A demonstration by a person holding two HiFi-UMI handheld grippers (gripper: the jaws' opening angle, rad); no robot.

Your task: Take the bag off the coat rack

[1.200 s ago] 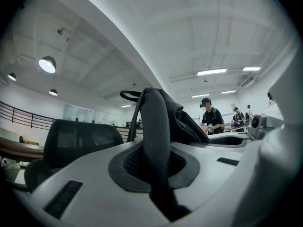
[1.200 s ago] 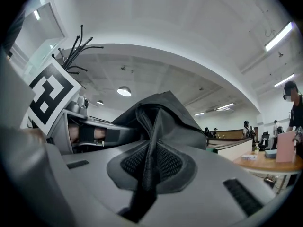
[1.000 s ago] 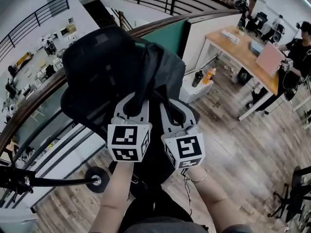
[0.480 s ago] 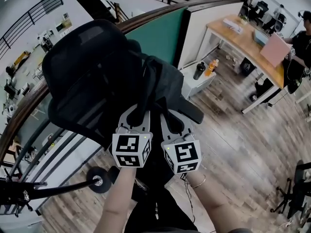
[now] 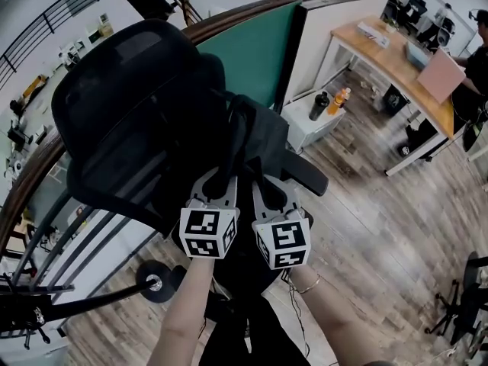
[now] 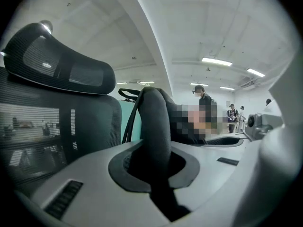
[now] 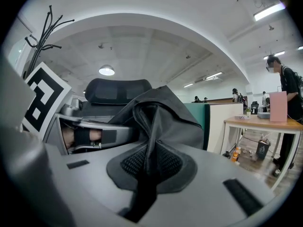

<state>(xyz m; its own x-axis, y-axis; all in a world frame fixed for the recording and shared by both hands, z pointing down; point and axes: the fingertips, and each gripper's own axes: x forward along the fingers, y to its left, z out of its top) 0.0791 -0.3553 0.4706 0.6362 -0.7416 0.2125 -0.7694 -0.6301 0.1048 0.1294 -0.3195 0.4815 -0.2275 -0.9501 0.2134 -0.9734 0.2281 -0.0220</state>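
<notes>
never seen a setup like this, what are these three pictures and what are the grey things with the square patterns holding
There is no robot here. A person holds a two-jaw gripper in each hand, and the cubes with square markers are part of the grippers. The head view comes from a camera on the person's head, looking steeply down at the left gripper and right gripper. The other two views come from a camera riding on each gripper, looking along its jaws. Both grippers are shut on a dark bag: the left on a padded strap, the right on a thinner strap. Beside the bag is a black mesh office chair. A coat rack shows behind.
</notes>
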